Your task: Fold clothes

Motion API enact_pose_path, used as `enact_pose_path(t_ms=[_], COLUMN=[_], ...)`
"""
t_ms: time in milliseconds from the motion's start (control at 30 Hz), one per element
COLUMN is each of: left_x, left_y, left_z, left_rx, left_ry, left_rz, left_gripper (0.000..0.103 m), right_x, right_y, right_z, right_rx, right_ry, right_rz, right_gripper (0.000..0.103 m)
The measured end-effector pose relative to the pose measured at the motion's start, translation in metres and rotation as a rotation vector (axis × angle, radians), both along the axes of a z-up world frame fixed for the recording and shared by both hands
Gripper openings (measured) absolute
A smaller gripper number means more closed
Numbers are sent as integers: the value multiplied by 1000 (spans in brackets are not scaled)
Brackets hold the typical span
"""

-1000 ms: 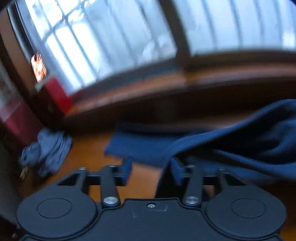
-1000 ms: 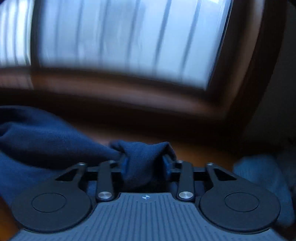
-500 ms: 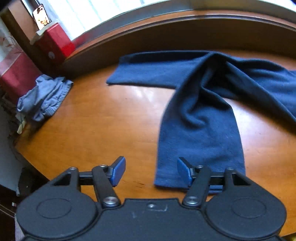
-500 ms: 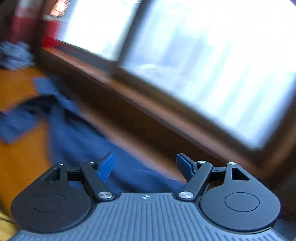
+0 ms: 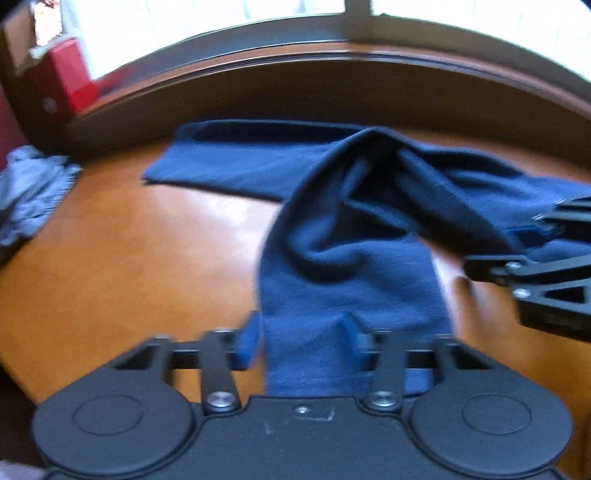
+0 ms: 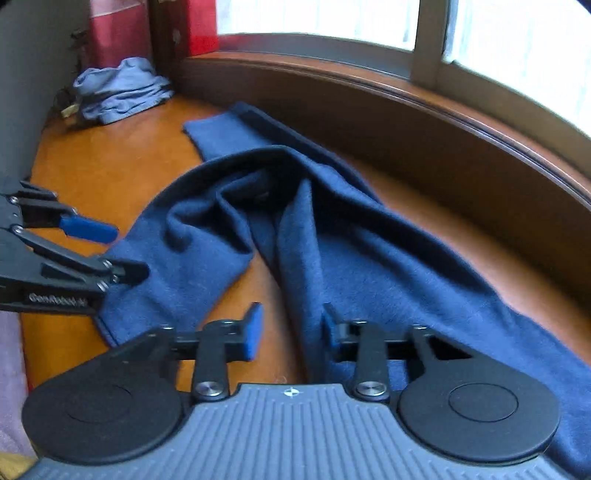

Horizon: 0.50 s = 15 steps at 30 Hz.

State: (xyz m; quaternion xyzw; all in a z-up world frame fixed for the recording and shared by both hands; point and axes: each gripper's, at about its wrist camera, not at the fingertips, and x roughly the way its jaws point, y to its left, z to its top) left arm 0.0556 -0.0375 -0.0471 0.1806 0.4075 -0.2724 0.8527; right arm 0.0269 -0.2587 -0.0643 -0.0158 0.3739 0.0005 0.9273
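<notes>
Now both tongs [image 5: 301,341] [image 6: 291,330] have narrowed over the navy garment [image 6: 229,225].

Daylight floods in through the window [image 5: 221,14] along the top of both views, blown out to white. The left wrist view is motion-blurred throughout; the right wrist view is sharper. Fisheye distortion bows the windowsill [image 6: 406,96], and the wooden table [image 5: 147,236] shows soft glare.

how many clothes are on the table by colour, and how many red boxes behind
dark blue garment: 1
light blue-grey garment: 1
red box: 1
total: 3
</notes>
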Motion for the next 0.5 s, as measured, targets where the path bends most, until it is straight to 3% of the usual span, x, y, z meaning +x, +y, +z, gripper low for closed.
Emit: enact_pose_path(t_ms=[67, 167, 267, 367, 433, 500], left_x=[9, 27, 70, 116, 138, 142], left_y=[-3, 0, 24, 58, 81, 98], left_z=[1, 14, 60, 101, 114, 110], left_rx=[-16, 0, -35, -30, -10, -4], left_ry=[1, -117, -208, -271, -265, -206], left_rz=[-34, -90, -90, -100, -136, -203], left_gripper=[1, 0, 0, 0, 1, 6], right_x=[-1, -4, -18, -29, -30, -26], right_y=[1, -1, 2, 24, 53, 78], right_z=[3, 25, 74, 121, 130, 113], right_rx=[15, 61, 93, 127, 49, -87], right_ry=[9, -27, -109, -162, -95, 44], right_rz=[-38, -116, -167, -82, -15, -3], right_gripper=[2, 2, 2, 2, 2, 2])
